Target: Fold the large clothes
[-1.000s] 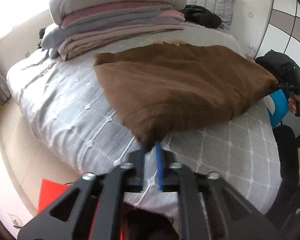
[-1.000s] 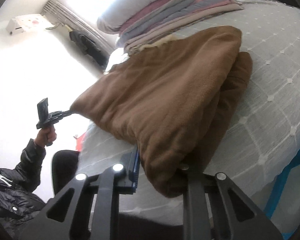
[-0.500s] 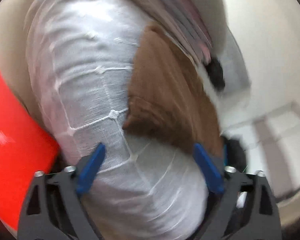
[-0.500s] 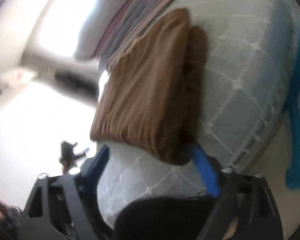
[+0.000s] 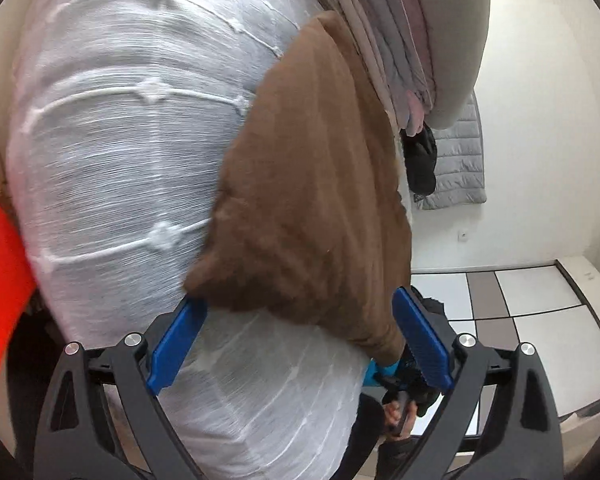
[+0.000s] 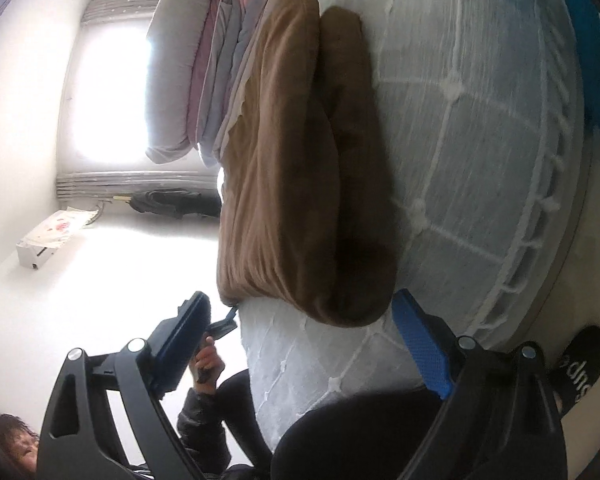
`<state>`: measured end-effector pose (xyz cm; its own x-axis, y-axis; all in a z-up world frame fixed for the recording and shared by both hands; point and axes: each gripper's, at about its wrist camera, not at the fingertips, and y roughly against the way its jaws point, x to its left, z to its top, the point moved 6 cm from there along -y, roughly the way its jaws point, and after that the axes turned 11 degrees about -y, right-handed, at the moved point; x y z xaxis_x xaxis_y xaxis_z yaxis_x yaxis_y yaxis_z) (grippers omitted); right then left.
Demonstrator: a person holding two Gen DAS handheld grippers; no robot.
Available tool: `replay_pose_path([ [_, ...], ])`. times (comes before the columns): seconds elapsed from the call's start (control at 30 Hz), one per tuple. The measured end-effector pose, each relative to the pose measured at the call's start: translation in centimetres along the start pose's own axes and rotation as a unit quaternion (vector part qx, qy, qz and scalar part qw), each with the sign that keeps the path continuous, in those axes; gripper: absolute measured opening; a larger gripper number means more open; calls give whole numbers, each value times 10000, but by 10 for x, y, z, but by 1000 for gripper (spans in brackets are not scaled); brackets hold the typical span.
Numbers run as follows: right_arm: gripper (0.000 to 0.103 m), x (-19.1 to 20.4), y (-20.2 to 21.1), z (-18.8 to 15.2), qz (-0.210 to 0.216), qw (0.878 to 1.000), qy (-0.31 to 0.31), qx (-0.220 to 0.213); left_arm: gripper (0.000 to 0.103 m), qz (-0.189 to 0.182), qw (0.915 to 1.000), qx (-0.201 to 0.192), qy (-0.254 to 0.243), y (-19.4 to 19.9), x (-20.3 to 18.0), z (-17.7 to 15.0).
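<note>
Both claws, left claw (image 5: 296, 344) and right claw (image 6: 300, 340), gape empty, the right's jaws opening, just short of the folded brown fleece blanket (image 5: 316, 184). One fold looks finished on the white quilted bed (image 5: 120, 140); next, I judge, regrip an edge to halve it again.

one brown blanket (image 5: 316, 184), folded; one stack of bedding (image 5: 400, 40), upper right; one bed (image 5: 120, 140); two tongs (image 5: 296, 340) (image 6: 300, 344).

Not much lettering to report from my end. The only thing I can spot is on the black shoe with white lettering (image 6: 582, 364) at the bottom right corner of my right wrist view. The print sits sideways and partly cut off, so I can make out a few white letters but can't read a full word or brand. My left wrist view shows no writing I can read.
</note>
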<state>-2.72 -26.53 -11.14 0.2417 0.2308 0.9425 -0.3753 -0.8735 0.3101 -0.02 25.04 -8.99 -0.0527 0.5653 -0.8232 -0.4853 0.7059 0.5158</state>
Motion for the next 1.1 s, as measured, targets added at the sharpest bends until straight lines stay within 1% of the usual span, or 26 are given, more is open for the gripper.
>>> replay_pose_path([
  [0.1, 90, -2, -3, -1, 150, 9998, -99, 23, 91, 81, 9998, -118, 151, -16, -2, 5],
  [0.17, 90, -4, -4, 0, 299, 9993, -245, 16, 91, 52, 9993, -254, 285, -18, -1, 6],
  [0.2, 90, -4, -1, -1, 352, 9990, -283, 16, 91, 3, 9993, -272, 266, -20, -4, 6],
  [0.23, 90, -5, -1, -1, 427, 9986, -319, 29, 91, -32, 9995, -249, 191, -21, -8, 6],
  [0.33, 93, -6, 1, 2, 559, 9977, -376, -35, 91, -88, 9997, -7, -226, -30, -23, 1],
  [0.37, 93, -6, 1, 5, 665, 9969, -425, -55, 91, 22, 9993, 21, -379, -32, -25, 0],
  [0.4, 94, -7, 1, 6, 734, 9962, -471, -55, 85, 246, 9986, -22, -478, -32, -24, -1],
  [0.43, 94, -9, -1, 6, 720, 9962, -487, -42, 72, 426, 9980, -62, -464, -31, -19, 1],
  [0.47, 94, -12, -4, 5, 598, 9970, -483, 3, 66, 676, 9971, -88, -337, -29, -7, 1],
  [0.5, 94, -14, -6, 4, 575, 9971, -482, 76, 60, 643, 9978, -96, -101, -28, 4, 1],
  [0.53, 94, -15, -11, 1, 628, 9964, -528, 203, 59, 571, 9983, -123, 18, -28, 8, 1],
  [0.67, 94, -10, -22, 10, 857, 9945, -555, 243, 57, 571, 9983, -35, -133, -34, 5, 2],
  [0.7, 94, -8, -25, 15, 944, 9936, -590, 211, 50, 599, 9981, -47, -140, -33, 6, 3],
  [0.73, 95, -6, -30, 22, 1017, 9927, -629, 183, 45, 630, 9979, -56, -153, -35, 4, 4],
  [0.8, 96, -2, -39, 30, 1045, 9926, -603, 141, 40, 816, 9963, -50, -280, -38, 2, 6],
  [0.9, 97, 5, -50, 33, 850, 9959, -298, 43, 36, 1056, 9933, -20, -460, -42, -5, 11],
  [0.93, 95, 11, -50, 31, 715, 9974, -46, -46, 35, 1131, 9923, -26, -515, -40, -5, 12],
  [0.97, 78, 12, -50, 29, 532, 9984, 100, -155, 34, 1185, 9913, -44, -574, -41, -8, 13],
  [1.0, 30, 10, -48, 27, 365, 9990, 104, -247, 33, 1231, 9903, -60, -636, -42, -14, 15],
  [1.03, 31, 9, -45, 27, 417, 9987, 37, -299, 30, 1275, 9891, -99, -729, -41, -18, 16],
  [1.1, 28, 15, -41, 21, 407, 9980, 195, -439, 25, 1270, 9883, -170, -829, -38, -28, 18],
])
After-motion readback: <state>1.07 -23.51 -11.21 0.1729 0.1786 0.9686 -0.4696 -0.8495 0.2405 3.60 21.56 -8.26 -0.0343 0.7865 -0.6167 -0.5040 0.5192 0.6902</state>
